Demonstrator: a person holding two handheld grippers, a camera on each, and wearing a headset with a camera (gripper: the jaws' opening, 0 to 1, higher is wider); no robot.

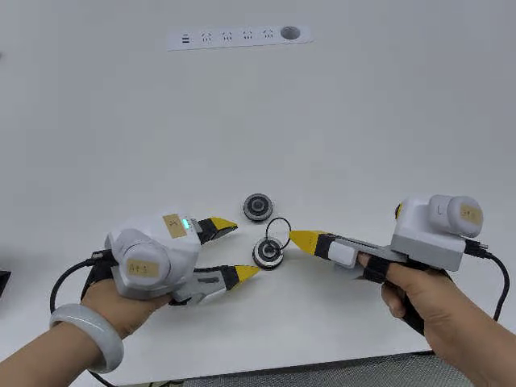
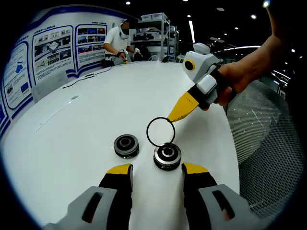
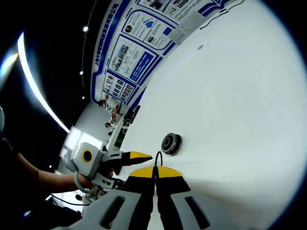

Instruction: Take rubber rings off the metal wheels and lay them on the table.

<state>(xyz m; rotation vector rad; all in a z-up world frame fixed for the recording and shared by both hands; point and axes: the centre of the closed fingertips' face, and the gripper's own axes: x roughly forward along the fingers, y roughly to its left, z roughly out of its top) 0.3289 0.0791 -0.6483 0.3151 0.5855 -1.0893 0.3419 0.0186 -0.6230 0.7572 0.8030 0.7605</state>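
**Logging current positions**

All places are taken from the near wheel [image 1: 268, 253], which lies flat on the white worktop [image 1: 121, 145].

Right tool [image 1: 297, 238]: jaws pressed together, pinching the rubber ring [image 1: 280, 218]. In the right gripper view one thin black strand of the ring [image 3: 155, 165] runs up between the closed yellow tips. In the left gripper view the ring [image 2: 147, 132] stands upright as an open loop just above the near wheel [image 2: 167, 156]. Its lower arc meets the wheel's top rim, and I cannot tell whether it is hooked there or only touching. The right tool [image 2: 171, 117] grips the loop at its upper right.

Left tool [image 1: 243, 248]: jaws spread and holding nothing. Its yellow tips sit just short of the near wheel, one to either side. I see a gap between tips and wheel in the left gripper view.

Second wheel [image 1: 258, 207]: flat on the worktop, just beyond the near wheel and clear of it. Neither tool touches it. I cannot tell whether it carries a ring.

Power strip [image 1: 239, 36]: well beyond the near wheel, at the far side of the worktop.
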